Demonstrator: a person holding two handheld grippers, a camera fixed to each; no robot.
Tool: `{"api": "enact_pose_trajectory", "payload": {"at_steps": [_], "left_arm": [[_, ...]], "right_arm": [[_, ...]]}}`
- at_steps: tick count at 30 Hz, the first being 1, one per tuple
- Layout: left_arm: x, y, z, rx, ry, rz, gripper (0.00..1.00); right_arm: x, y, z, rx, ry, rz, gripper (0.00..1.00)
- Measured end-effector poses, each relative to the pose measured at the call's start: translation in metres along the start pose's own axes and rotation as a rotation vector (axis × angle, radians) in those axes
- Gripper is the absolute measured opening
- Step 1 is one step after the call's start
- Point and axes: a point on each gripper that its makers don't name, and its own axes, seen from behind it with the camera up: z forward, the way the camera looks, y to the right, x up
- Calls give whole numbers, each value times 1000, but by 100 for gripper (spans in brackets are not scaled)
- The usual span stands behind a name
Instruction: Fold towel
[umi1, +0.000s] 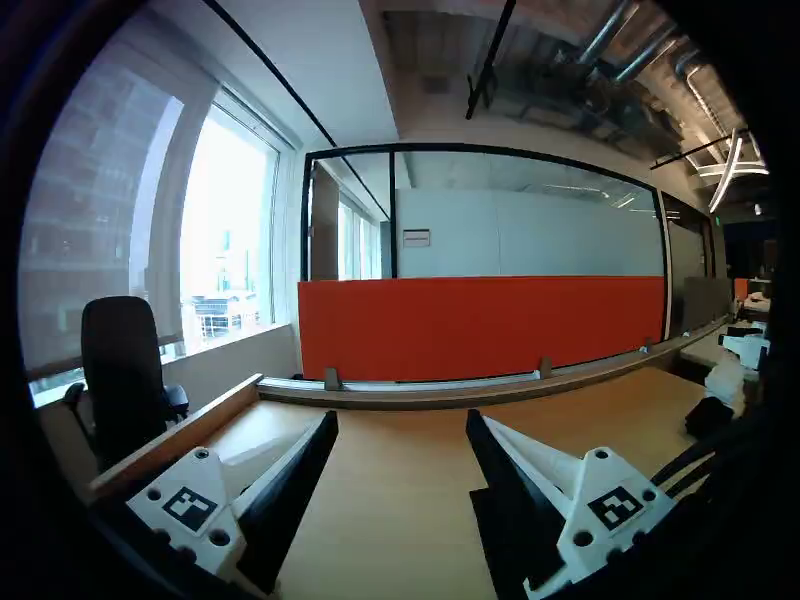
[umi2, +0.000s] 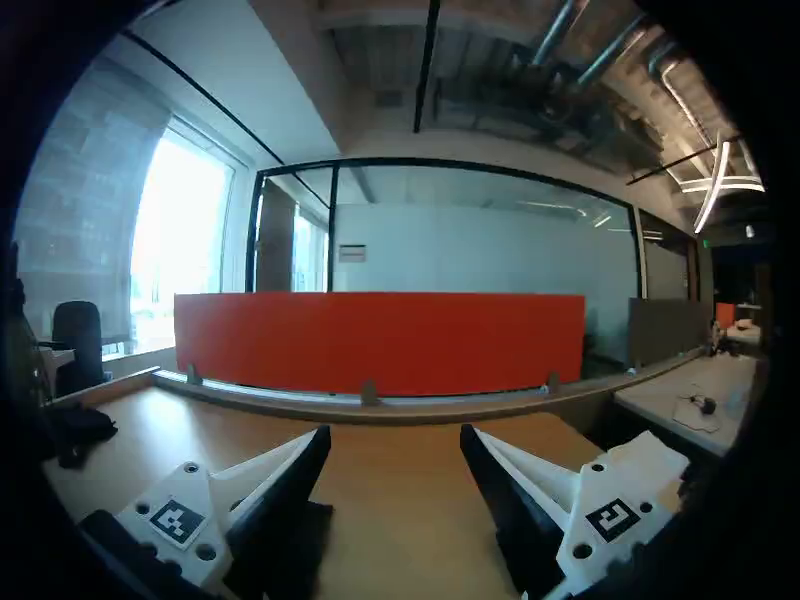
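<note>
While both are hanging level just above the wood surface (umi1: 400, 500), the left gripper (umi1: 400, 420) and right gripper (umi2: 395, 432) are pointing straight at the orange divider (umi1: 480, 325).

Count: two grippers, two fingers (umi1: 290, 480) apiece, and one square marker (umi1: 190, 507) on each finger, so four markers. Both sets of jaws are standing wide apart and gripping nothing, with bare wood showing through each gap.

One divider is running along the far edge of the surface. Clips (umi1: 331, 379) at its foot: two are showing in the left gripper view, three in the right gripper view. One black chair (umi1: 125, 375) is sitting by the window (umi1: 225, 250), off the surface's left end.

Towel: one white pile (umi1: 735, 365) of folded things is lying at the far right edge of the left gripper view, well apart from the jaws. It is too blurred to tell whether these are towels. One dark lump (umi1: 710, 415) is sitting just below it, shape unclear.

In the right gripper view, one dark heap (umi2: 75, 435) is lying at the surface's left end; cannot tell what it is. One white desk (umi2: 690, 385) is standing off to the right.
</note>
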Motion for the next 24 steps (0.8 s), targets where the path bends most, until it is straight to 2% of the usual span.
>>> {"api": "enact_pose_trajectory", "payload": {"at_steps": [8, 13, 17, 24], "left_arm": [[23, -3, -3, 8, -2, -5, 95], [24, 3, -3, -19, -23, -3, 95], [21, 9, -4, -55, -53, 12, 95], [19, 24, -6, -145, -101, 62, 95]], "right_arm": [[26, 3, -4, -14, 1, 9, 100], [34, 0, -5, -2, -11, 1, 100], [37, -8, -6, 32, -30, -16, 100], [37, -29, -7, 130, -77, -60, 100]]}}
